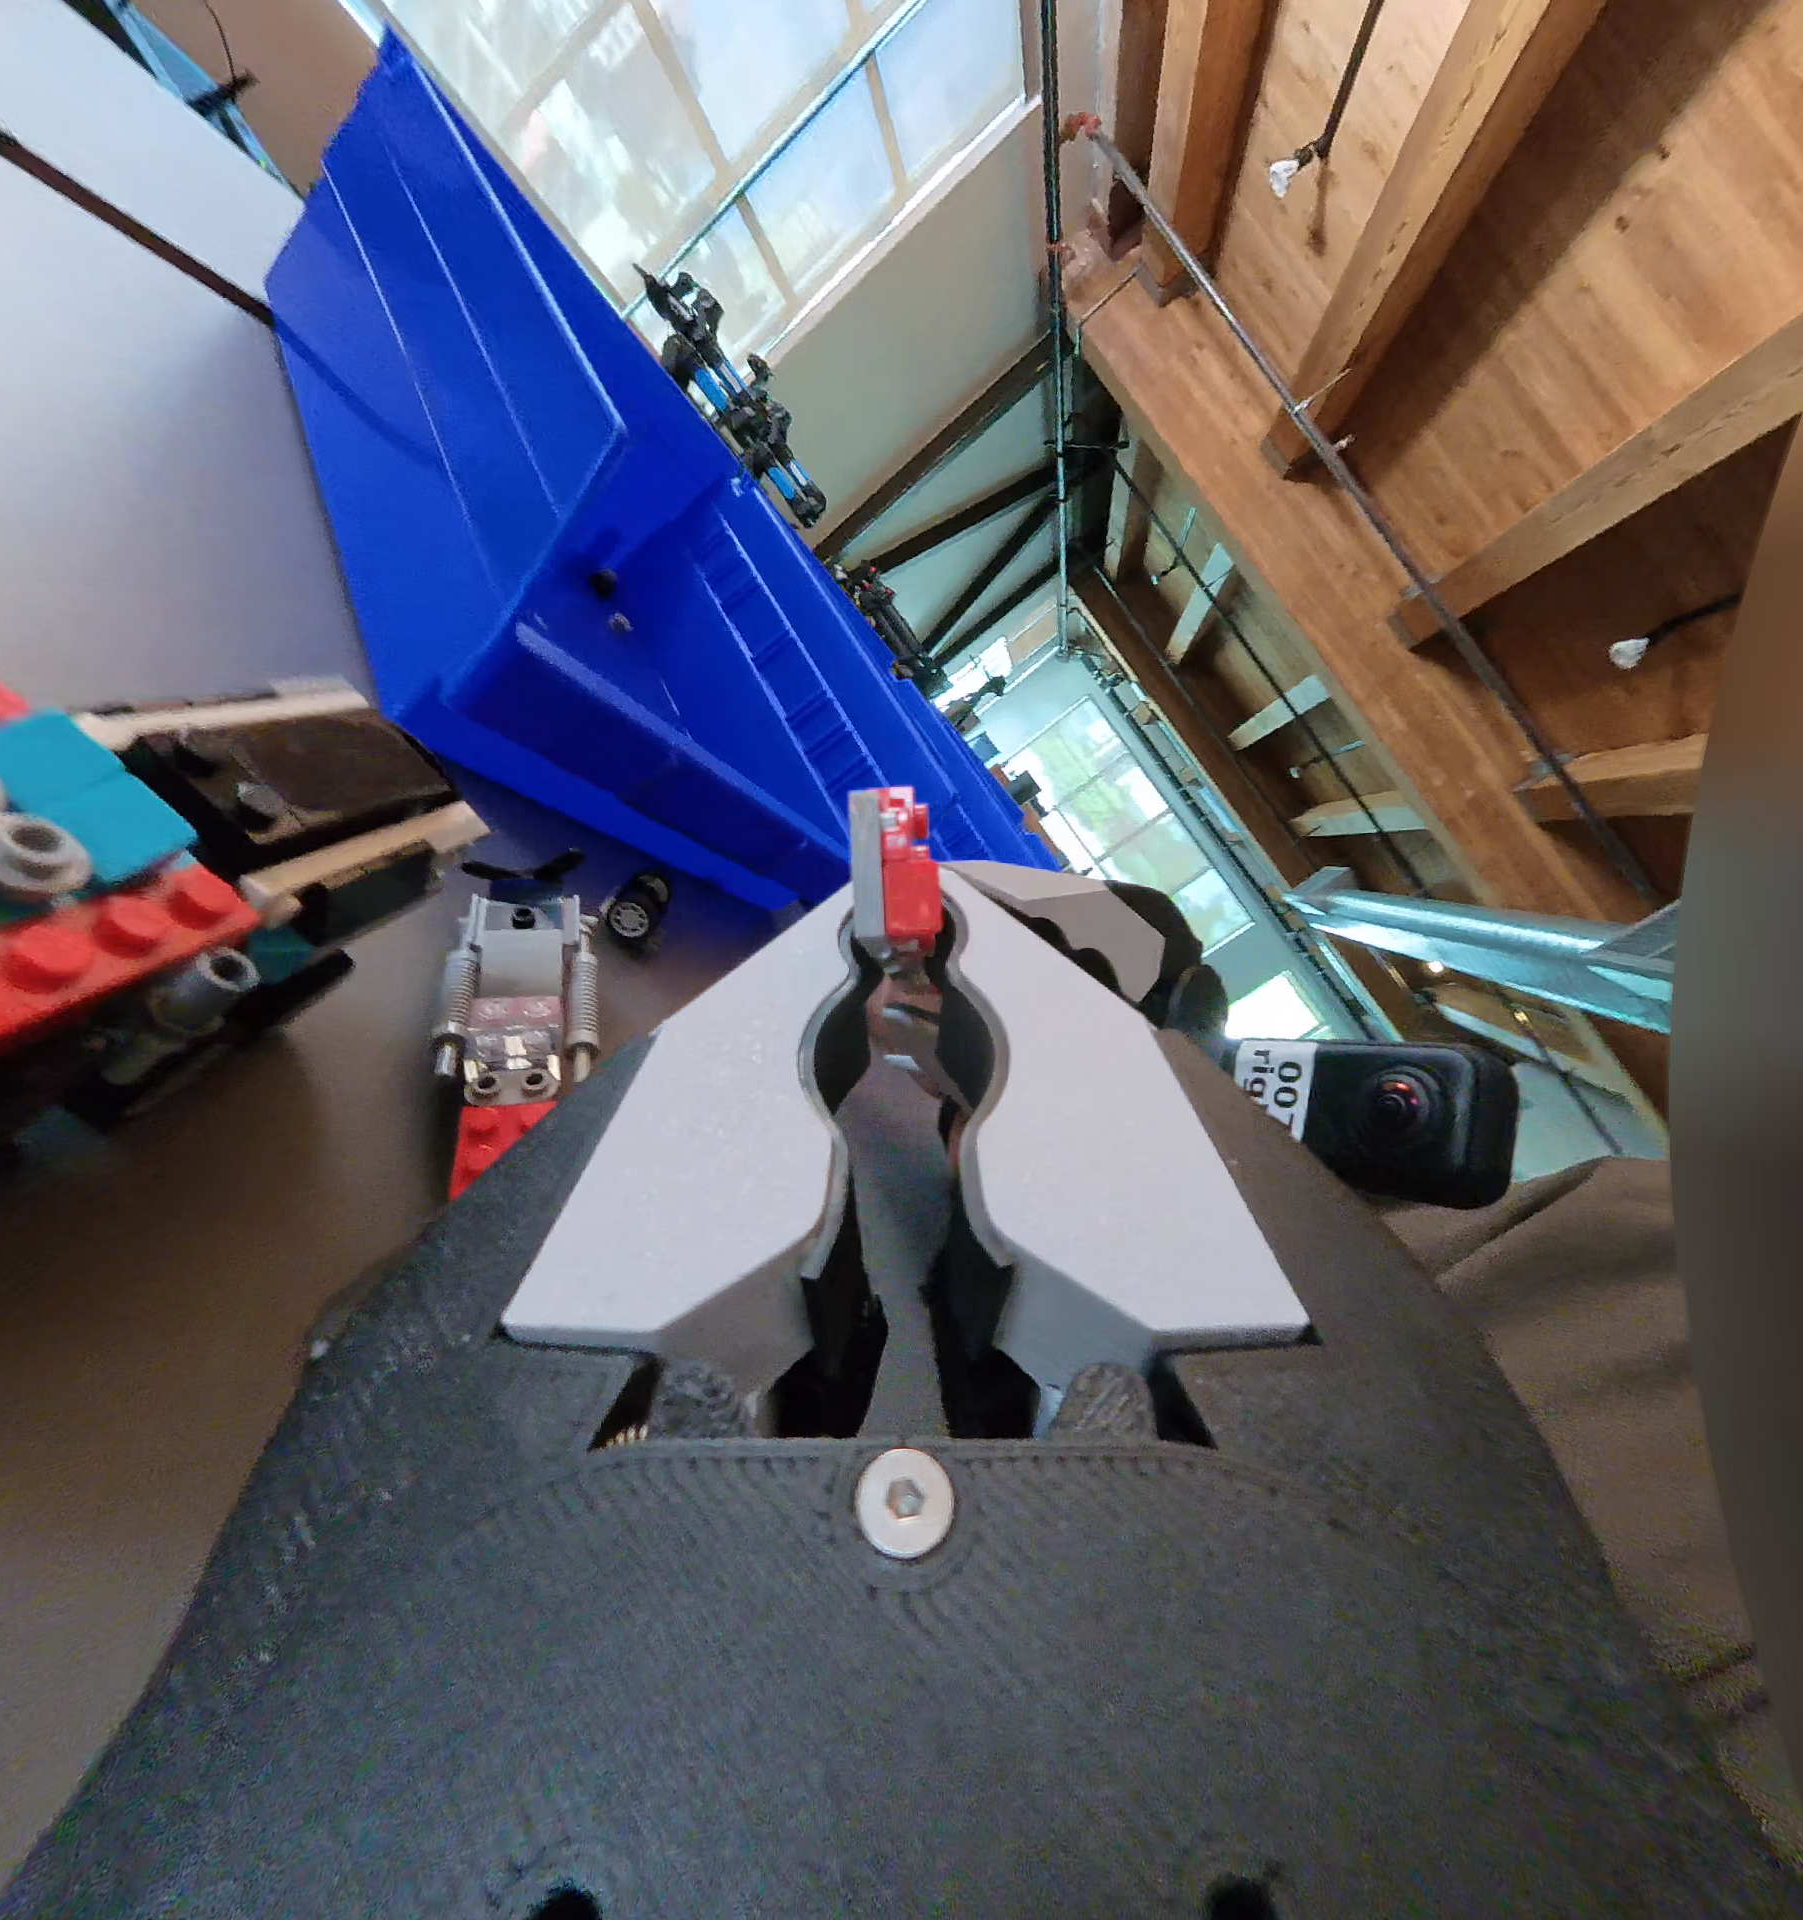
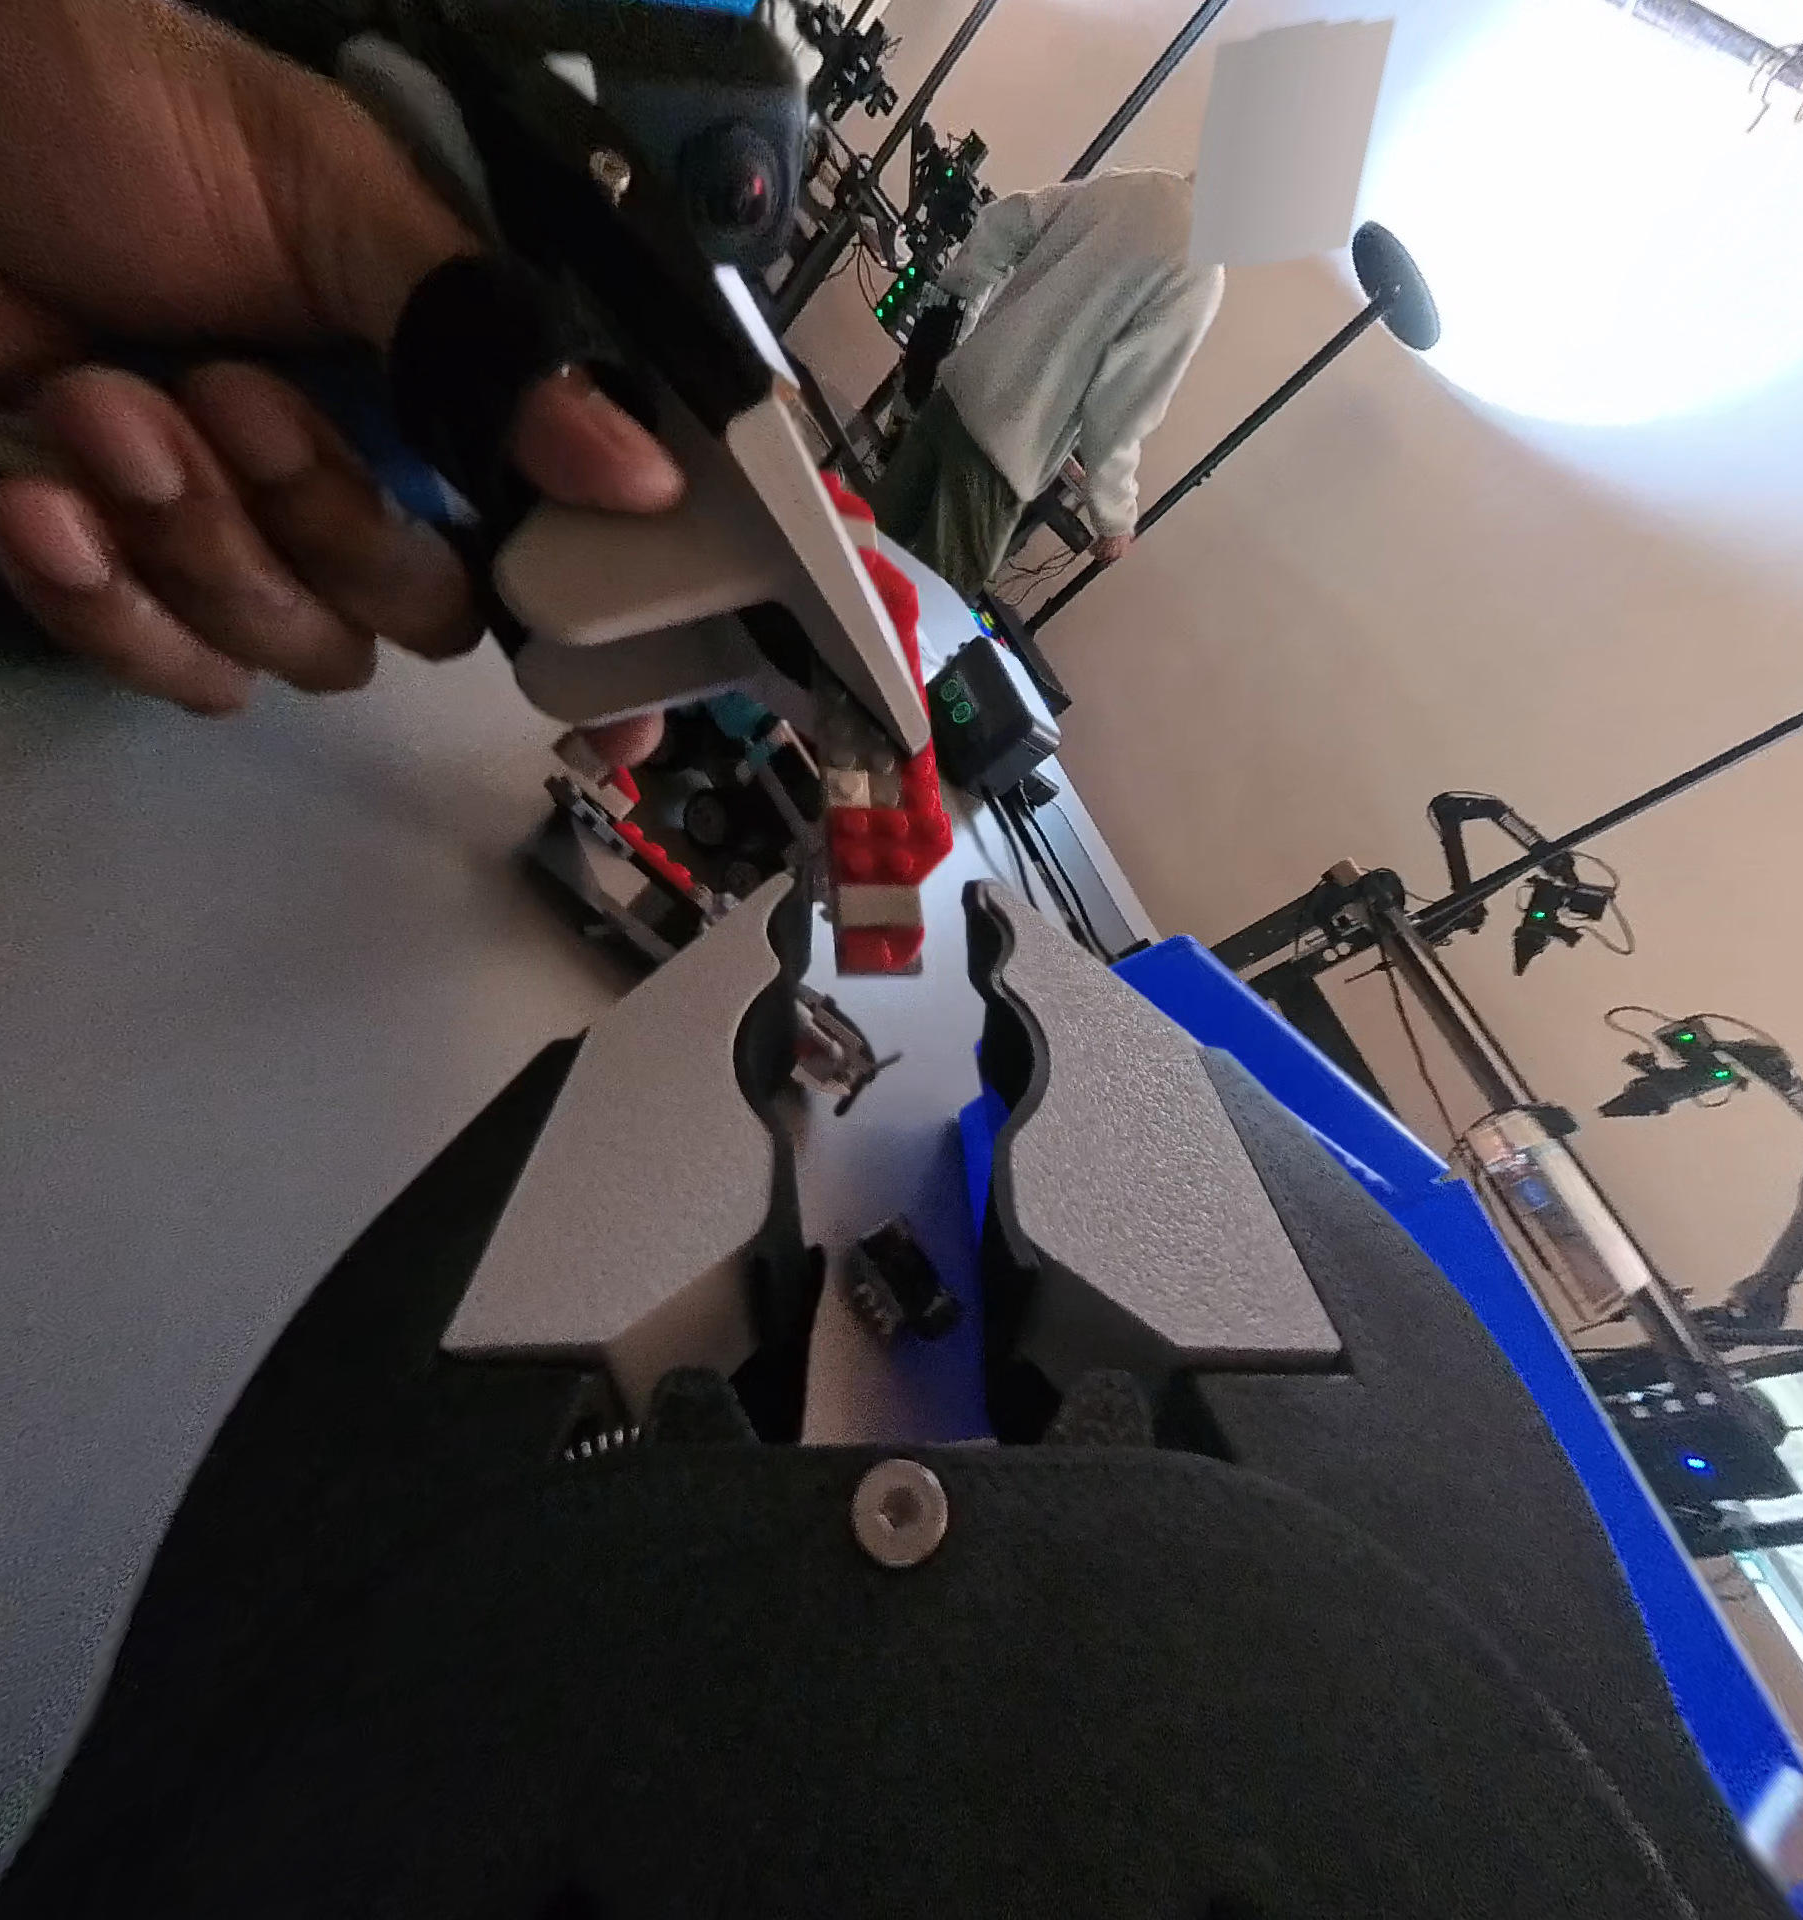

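left hand-held gripper [image 1: 902, 914]: clenched on one red-grey brick piece [image 1: 895, 878] | right hand-held gripper [image 2: 876, 909]: released

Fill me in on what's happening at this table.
A person holds a two-finger gripper in each hand over a grey table strewn with toy-brick parts. The left gripper is shut on a small red and grey brick assembly, lifted above the table. The right gripper is open, its fingers just short of that assembly's red end. A partly built brick vehicle and blue bins sit nearby.
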A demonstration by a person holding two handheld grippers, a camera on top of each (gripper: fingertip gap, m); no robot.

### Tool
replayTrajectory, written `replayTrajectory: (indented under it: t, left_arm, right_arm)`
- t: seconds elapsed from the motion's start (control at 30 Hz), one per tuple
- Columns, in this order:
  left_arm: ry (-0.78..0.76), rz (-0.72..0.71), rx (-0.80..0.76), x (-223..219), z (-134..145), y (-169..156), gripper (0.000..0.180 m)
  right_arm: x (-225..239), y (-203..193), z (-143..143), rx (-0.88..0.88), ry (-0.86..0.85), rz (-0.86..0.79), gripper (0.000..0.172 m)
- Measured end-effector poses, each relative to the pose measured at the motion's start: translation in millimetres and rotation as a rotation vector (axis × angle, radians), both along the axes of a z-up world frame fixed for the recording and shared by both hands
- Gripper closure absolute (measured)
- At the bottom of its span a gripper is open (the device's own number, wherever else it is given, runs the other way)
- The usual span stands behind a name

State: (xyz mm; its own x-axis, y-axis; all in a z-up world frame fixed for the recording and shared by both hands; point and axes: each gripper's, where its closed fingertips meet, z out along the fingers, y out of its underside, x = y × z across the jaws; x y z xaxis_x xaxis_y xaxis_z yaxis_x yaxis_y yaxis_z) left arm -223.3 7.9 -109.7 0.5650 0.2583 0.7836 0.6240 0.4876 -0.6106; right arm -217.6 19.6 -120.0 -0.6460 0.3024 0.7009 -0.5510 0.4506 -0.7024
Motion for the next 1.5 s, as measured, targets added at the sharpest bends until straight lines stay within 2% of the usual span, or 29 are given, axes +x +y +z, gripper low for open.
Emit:
replayTrajectory:
  t: [0.17, 0.3, 0.37, 0.6, 0.77, 0.97, 1.17, 1.5]
  left_arm:
    - [0.082, -0.001, -0.060, 2, 6, 1, 0.175]
    - [0.100, -0.006, -0.074, 4, 7, 3, 0.174]
    - [0.101, -0.006, -0.072, 3, 7, 2, 0.175]
    - [0.051, -0.053, -0.003, 4, 7, 5, 0.173]
    - [0.020, -0.092, -0.013, 9, 0, 15, 0.171]
    - [0.053, -0.074, -0.043, 8, 1, 12, 0.173]
    - [0.131, -0.018, -0.093, 4, 5, 5, 0.173]
    - [0.095, -0.017, -0.056, 5, 5, 6, 0.173]
  right_arm:
    - [-3, 8, -3, 0.045, -0.010, -0.013, 0.143]
    - [0, 9, -1, 0.057, 0.027, -0.007, 0.151]
    - [1, 10, -1, 0.064, 0.031, -0.005, 0.155]
    - [1, 9, -2, 0.056, 0.030, -0.013, 0.155]
    - [5, 5, -4, 0.048, 0.019, -0.013, 0.155]
    - [7, 3, -1, -0.009, -0.064, 0.020, 0.155]
    - [8, 8, 13, -0.154, -0.234, 0.046, 0.153]
    - [12, 4, 5, -0.009, 0.020, 0.004, 0.154]
